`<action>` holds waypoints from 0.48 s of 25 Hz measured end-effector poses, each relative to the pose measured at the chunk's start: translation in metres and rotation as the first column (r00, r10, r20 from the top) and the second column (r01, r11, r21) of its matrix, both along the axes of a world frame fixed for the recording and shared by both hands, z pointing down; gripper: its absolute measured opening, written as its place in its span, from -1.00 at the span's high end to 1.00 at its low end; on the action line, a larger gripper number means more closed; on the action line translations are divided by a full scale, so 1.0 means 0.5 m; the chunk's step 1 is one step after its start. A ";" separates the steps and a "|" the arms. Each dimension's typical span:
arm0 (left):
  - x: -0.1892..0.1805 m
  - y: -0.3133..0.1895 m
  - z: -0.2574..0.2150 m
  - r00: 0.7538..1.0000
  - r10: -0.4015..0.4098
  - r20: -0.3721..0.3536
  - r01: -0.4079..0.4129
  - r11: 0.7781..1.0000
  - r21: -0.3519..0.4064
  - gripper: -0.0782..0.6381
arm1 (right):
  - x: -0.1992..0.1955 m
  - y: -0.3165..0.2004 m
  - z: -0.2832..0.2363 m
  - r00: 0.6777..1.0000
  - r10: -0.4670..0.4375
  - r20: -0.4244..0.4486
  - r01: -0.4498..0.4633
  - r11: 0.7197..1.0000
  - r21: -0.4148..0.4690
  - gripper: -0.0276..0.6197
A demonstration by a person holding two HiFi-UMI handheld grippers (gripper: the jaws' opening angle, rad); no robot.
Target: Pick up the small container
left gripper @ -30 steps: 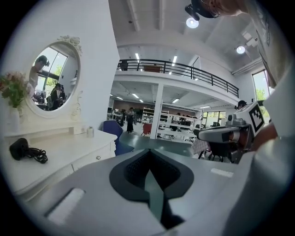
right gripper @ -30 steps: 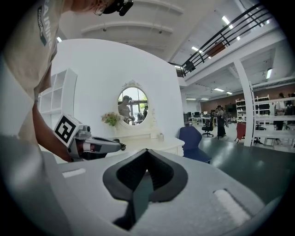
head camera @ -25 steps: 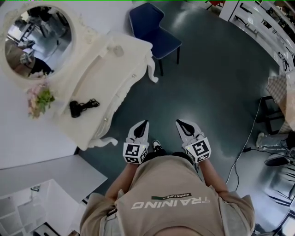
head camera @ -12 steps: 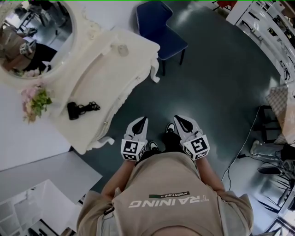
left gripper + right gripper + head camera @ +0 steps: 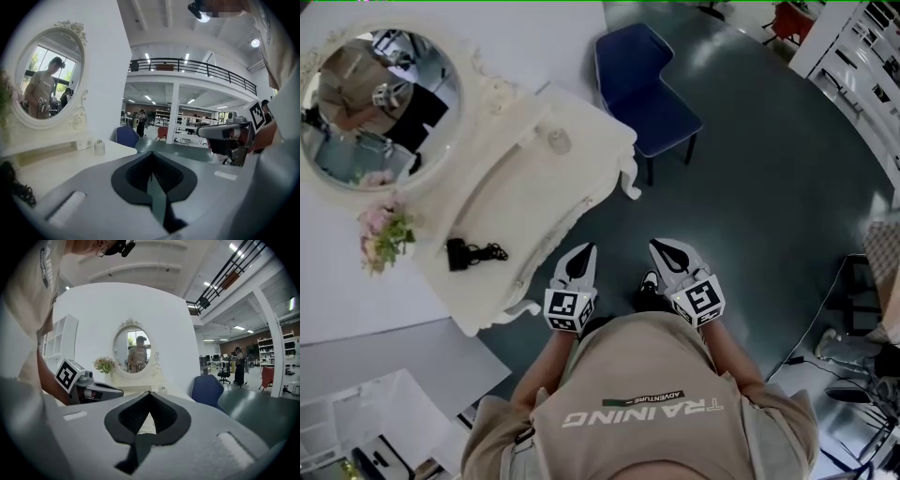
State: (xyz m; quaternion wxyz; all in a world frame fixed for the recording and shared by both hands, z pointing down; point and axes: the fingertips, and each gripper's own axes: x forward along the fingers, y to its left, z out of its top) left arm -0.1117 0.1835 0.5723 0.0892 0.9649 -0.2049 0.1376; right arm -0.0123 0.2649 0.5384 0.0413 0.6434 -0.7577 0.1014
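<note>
While small container (image 5: 560, 142) sits on vanity (image 5: 536, 192) by blue chair (image 5: 643, 92), L tool (image 5: 586, 249) & R tool (image 5: 657, 247) closed, empty.

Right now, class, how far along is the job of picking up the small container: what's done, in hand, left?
Done: nothing yet; the small container stands untouched on the dressing table. In hand: nothing; the left hand-held gripper and the right hand-held gripper are shut and empty, over the floor beside the table. Left: reach the container, open one hand-held gripper, grip, lift.
</note>
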 end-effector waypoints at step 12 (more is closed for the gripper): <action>0.131 -0.086 -0.019 0.994 -0.105 -0.016 0.106 0.994 0.011 0.73 | 0.114 -0.088 0.013 0.994 -0.099 0.042 0.099 0.995 0.008 0.91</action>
